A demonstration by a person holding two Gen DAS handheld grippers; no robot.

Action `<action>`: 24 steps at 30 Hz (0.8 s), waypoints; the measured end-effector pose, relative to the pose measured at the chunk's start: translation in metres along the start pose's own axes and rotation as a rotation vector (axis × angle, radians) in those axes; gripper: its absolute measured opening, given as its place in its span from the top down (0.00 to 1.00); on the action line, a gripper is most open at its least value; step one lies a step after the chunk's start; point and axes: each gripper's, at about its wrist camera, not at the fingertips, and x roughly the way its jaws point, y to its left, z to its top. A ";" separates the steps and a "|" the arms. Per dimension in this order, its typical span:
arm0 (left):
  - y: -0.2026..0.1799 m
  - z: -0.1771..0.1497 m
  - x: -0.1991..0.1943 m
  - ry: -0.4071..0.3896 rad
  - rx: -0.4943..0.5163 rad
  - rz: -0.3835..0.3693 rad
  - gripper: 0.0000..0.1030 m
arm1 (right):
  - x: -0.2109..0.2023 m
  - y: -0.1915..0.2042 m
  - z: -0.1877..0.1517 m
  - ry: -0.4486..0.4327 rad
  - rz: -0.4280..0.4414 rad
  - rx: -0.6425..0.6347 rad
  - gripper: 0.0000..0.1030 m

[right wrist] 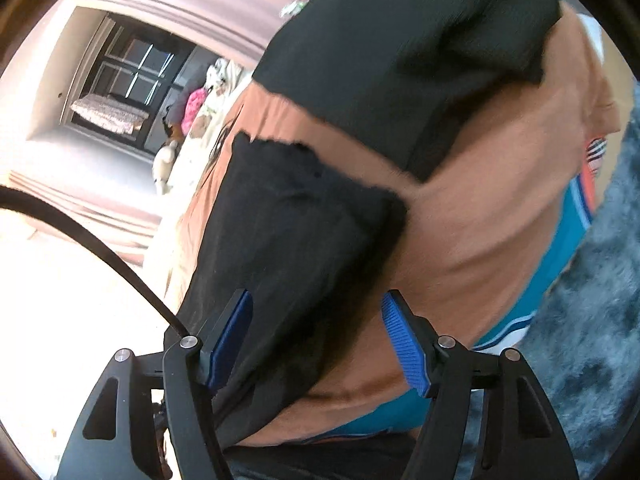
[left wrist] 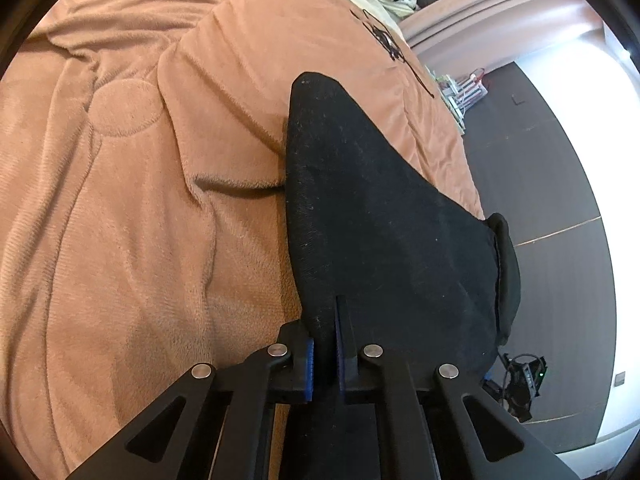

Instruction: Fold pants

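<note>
Left wrist view
Left gripper [left wrist: 325, 354]: its blue-padded fingers are drawn close together and clamp an edge of the black pants [left wrist: 372, 216] at 6 o'clock.
Black pants: the fabric rises from the fingers toward 12 o'clock as a broad dark sheet, its far corner rounded; a rolled hem curls at 3 o'clock.
Tan blanket [left wrist: 132, 184]: fleecy, creased, filling the frame from 12 to 8 o'clock beneath and beside the pants.
Dark floor [left wrist: 560, 208]: seen past the bed edge at 3 o'clock.

Right wrist view
Right gripper [right wrist: 318, 338]: fingers spread wide apart, gripping nothing; the left pad lies against the pants, the right pad sits over the tan blanket [right wrist: 480, 208].
Black pants [right wrist: 296, 248]: one portion runs from 6 o'clock up to centre between the fingers; another dark portion lies at 12 to 1 o'clock, tan blanket showing between them.
Teal cloth [right wrist: 568, 236]: at 4 o'clock, beside the blanket.
Grey fuzzy rug [right wrist: 596, 320]: at 4 to 5 o'clock.
Window [right wrist: 132, 80]: at 10 o'clock.
</note>
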 end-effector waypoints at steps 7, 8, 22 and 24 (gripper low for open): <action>-0.009 0.015 -0.021 -0.047 0.017 0.020 0.93 | 0.017 0.005 0.014 0.013 0.001 -0.014 0.80; -0.010 0.018 -0.023 -0.052 0.022 0.019 0.93 | 0.015 0.007 0.015 0.010 -0.003 -0.016 0.81; 0.030 0.049 -0.099 -0.144 -0.003 0.050 0.93 | 0.028 0.060 0.000 0.141 0.013 -0.094 0.87; 0.044 0.049 -0.114 -0.161 -0.020 0.059 0.93 | 0.035 0.074 -0.001 0.176 0.013 -0.122 0.87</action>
